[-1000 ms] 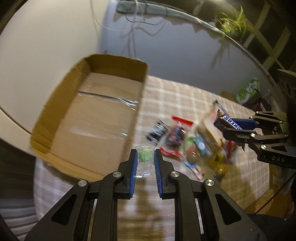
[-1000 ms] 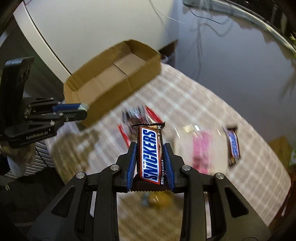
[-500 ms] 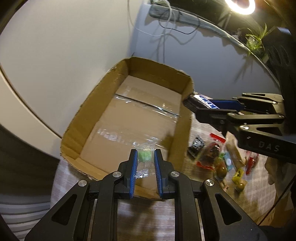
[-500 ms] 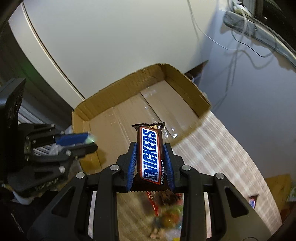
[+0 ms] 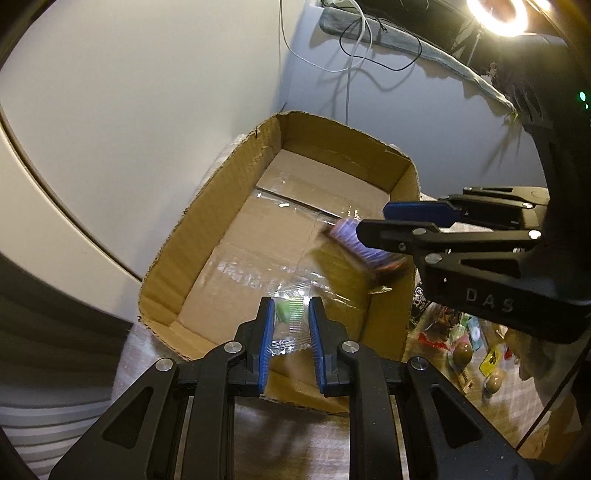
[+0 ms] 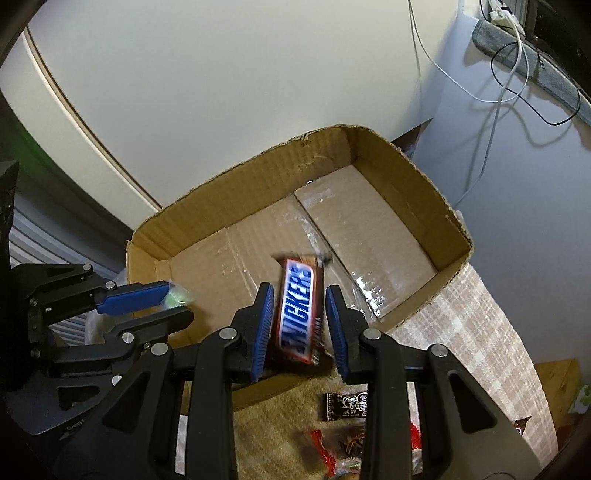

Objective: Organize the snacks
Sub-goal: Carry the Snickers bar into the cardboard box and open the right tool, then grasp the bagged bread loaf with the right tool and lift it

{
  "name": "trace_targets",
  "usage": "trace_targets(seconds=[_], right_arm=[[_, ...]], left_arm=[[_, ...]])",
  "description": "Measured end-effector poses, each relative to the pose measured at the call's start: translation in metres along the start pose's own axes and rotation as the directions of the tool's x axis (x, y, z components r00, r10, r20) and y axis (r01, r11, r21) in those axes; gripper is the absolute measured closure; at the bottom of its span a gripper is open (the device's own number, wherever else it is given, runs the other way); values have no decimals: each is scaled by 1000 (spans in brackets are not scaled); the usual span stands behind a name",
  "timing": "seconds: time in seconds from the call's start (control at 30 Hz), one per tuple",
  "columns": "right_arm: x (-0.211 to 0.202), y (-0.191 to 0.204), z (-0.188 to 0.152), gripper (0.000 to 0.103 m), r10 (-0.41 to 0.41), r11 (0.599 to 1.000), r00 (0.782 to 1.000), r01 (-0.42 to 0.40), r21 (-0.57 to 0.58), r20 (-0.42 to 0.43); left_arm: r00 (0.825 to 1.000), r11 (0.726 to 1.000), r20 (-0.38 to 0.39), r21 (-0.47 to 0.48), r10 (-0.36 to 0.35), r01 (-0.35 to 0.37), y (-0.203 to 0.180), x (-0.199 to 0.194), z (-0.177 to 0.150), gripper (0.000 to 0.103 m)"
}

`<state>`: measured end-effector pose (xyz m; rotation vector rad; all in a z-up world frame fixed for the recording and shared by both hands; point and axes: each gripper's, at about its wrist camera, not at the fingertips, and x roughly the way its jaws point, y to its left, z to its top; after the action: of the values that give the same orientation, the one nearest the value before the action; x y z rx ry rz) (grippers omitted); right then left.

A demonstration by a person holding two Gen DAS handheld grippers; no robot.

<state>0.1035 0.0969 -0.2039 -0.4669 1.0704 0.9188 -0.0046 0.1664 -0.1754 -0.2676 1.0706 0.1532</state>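
An open cardboard box [image 5: 207, 206] [image 6: 373, 144] stands on the checked tablecloth. My left gripper [image 5: 291, 314] is shut on a clear wrapped green candy [image 5: 290, 310] above the box's near wall; it also shows in the right wrist view [image 6: 175, 295]. My right gripper [image 6: 299, 306] has opened, and the Snickers bar [image 6: 299, 306] is blurred and tilted, dropping loose between the fingers above the box. In the left wrist view the bar [image 5: 354, 243] is a blur under the right gripper [image 5: 373, 225].
Several loose snacks [image 5: 461, 343] [image 6: 347, 402] lie on the tablecloth [image 6: 480, 325] to the right of the box. A white wall and hanging cables [image 6: 495, 99] are behind the box. A ring light [image 5: 496, 14] shines at the top right.
Both grippers moved further over the box. My right gripper opened and the Snickers bar slipped free, tilting and falling. The left gripper kept its hold on the green candy.
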Motion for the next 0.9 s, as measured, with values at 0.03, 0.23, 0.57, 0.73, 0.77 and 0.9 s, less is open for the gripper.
trace_targets(seconds=[0.03,0.23,0.57,0.73,0.77,0.9], right_arm=[[-1,-1,0,66,4,1000,1000,-4,6,3],[-13,-8,-2,51,-4,1000,1000,3,31,26],[-59,-42,-41,30,-38,990,998,29,142,60],[-84,-76,-79,29,-86,973,995,74,219,46],[-89,-85,-89,29,-94,967,995,81,242,42],[-103,-120,-123,21,-106,937,994,92,337,22]], left_arm=[[1000,1000,-1,2,2,-2,0,0,0,84],[1000,1000,15,-6,12,-12,1,-5,0,72],[998,999,55,16,-44,43,-20,-23,4,54],[992,991,35,66,-120,117,-53,-21,5,46],[990,988,28,76,-136,133,-59,-20,5,44],[980,971,-21,134,-197,198,-91,-11,0,40]])
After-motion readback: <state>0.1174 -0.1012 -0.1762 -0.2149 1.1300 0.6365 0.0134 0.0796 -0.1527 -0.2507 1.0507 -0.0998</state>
